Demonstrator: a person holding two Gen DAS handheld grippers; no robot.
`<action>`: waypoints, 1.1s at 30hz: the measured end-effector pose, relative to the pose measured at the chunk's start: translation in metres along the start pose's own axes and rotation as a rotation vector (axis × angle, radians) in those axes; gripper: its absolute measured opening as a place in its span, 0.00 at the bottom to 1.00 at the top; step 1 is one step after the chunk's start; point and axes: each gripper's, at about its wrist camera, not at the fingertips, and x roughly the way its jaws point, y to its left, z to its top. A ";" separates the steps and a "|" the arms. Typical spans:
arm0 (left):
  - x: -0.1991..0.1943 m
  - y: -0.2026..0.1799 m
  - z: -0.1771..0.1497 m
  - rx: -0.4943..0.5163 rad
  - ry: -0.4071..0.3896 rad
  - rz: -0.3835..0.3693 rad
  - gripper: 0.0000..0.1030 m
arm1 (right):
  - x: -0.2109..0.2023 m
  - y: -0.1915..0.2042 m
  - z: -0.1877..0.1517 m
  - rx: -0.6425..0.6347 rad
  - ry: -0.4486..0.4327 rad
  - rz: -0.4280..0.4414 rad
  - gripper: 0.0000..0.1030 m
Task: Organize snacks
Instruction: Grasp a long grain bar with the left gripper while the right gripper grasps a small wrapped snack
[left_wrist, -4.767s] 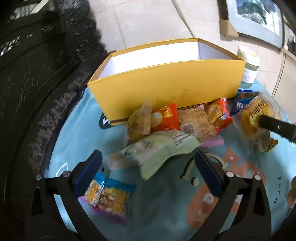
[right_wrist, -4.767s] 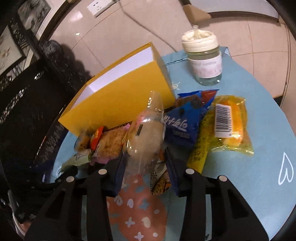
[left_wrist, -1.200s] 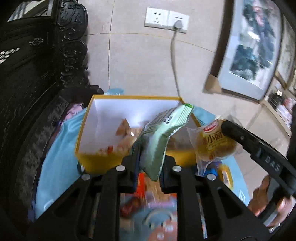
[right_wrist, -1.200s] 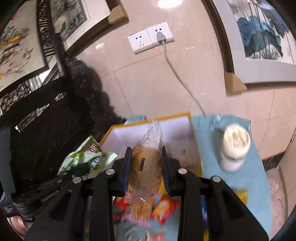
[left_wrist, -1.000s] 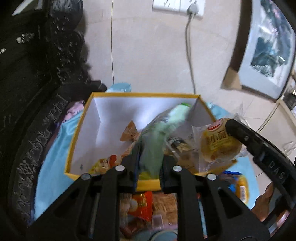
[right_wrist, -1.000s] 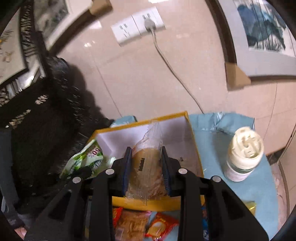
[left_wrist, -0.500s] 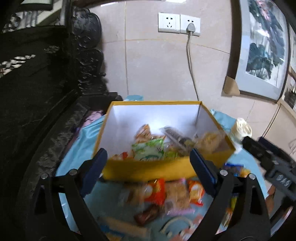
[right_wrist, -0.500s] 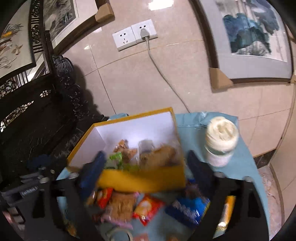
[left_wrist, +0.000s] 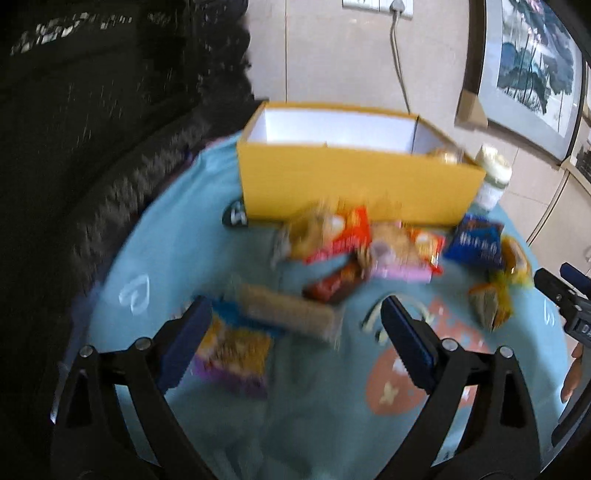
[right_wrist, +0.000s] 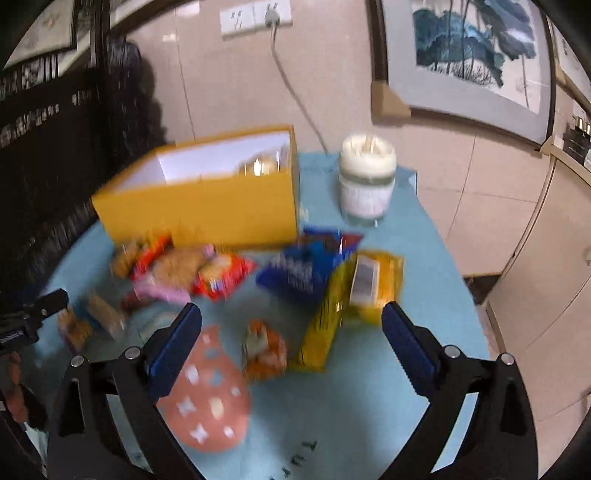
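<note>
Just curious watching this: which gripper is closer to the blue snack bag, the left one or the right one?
Right. The right gripper hangs open just in front of the blue snack bag. The left gripper is farther off, over the snacks at the other end of the spread.

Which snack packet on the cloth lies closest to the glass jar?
The blue packet, beside the yellow box's corner and just before the jar; the red and orange packets lie farther away.

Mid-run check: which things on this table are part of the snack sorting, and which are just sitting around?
Part of the job:
- open yellow cardboard box, white inside
- blue snack bag
- yellow clear-wrapped cake packs
- red snack packets
- long tan biscuit pack
- small orange packet

Just lying about:
- cream-lidded glass jar
- framed painting
- wall socket and cable
</note>
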 end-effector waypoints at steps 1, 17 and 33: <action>0.001 0.000 -0.007 -0.004 -0.001 -0.006 0.92 | 0.003 0.003 -0.004 -0.017 0.012 -0.005 0.96; 0.012 0.008 -0.046 -0.024 0.041 -0.044 0.92 | 0.045 0.014 -0.030 0.039 0.065 0.061 0.31; 0.082 -0.010 -0.015 -0.032 0.161 0.018 0.81 | 0.050 0.004 -0.036 0.117 0.069 0.214 0.31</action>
